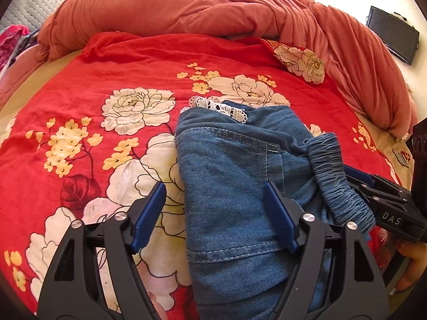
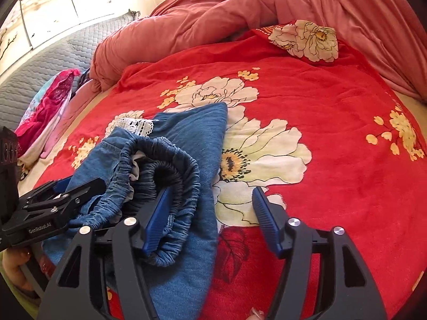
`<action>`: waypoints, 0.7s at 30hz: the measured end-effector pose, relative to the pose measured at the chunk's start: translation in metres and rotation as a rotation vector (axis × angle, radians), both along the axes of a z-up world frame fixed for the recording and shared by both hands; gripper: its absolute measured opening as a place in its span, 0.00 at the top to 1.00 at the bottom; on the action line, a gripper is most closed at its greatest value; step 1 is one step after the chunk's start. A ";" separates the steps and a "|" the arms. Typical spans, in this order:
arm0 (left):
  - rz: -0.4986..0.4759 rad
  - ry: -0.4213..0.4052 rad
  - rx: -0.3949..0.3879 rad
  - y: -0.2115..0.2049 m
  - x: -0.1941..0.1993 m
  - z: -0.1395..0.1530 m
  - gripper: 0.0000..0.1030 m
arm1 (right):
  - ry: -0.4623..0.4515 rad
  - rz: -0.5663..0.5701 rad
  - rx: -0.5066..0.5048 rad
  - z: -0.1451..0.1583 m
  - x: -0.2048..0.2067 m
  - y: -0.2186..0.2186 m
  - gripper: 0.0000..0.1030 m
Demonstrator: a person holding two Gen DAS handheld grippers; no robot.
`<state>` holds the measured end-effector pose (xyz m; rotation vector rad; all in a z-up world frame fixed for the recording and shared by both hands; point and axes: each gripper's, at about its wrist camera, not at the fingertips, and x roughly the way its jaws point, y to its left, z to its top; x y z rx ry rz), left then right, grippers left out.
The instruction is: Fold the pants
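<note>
Red floral bedspread (image 1: pixel 80 85) covers nearly all I can see, with a rumpled terracotta duvet (image 1: pixel 186 8) heaped along the bed's far edge. Toward the near edge lie the denim pants (image 1: pixel 234 176), already doubled over into a thick bundle, a strip of white lace trim (image 1: pixel 216 106) poking out at their far end and the gathered elastic waistband (image 2: pixel 170 165) puckered up in a loose ring on top.

Both my tools stand wide open and grip nothing. My left gripper (image 1: pixel 213 213) straddles the bundle's left edge, one finger over the bedspread, the other over denim. My right gripper (image 2: pixel 210 218) has its left finger (image 2: pixel 157 218) down among the waistband's folds and the other over bare bedspread.

As I judge it, the risk is the waistband: closing there may pinch only the top ruffle, so the layers beneath slide apart and the fold comes undone. That finger could also snag in the ring when lifted.
</note>
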<state>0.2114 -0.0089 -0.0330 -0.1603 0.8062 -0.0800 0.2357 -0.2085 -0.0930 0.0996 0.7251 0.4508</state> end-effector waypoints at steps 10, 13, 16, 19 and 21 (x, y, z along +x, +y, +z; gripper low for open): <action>-0.025 -0.026 -0.026 0.001 -0.010 0.014 0.14 | -0.051 -0.025 0.010 0.011 -0.008 -0.005 0.23; -0.027 -0.031 -0.036 0.003 -0.012 0.017 0.13 | -0.064 -0.052 0.019 0.014 -0.010 -0.008 0.23; -0.019 -0.044 -0.038 0.006 -0.015 0.022 0.10 | -0.087 -0.076 0.026 0.018 -0.013 -0.012 0.23; -0.006 -0.058 -0.041 0.009 -0.019 0.027 0.09 | -0.100 -0.087 0.036 0.023 -0.016 -0.017 0.23; 0.003 -0.069 -0.039 0.012 -0.021 0.031 0.09 | -0.109 -0.091 0.043 0.025 -0.019 -0.019 0.23</action>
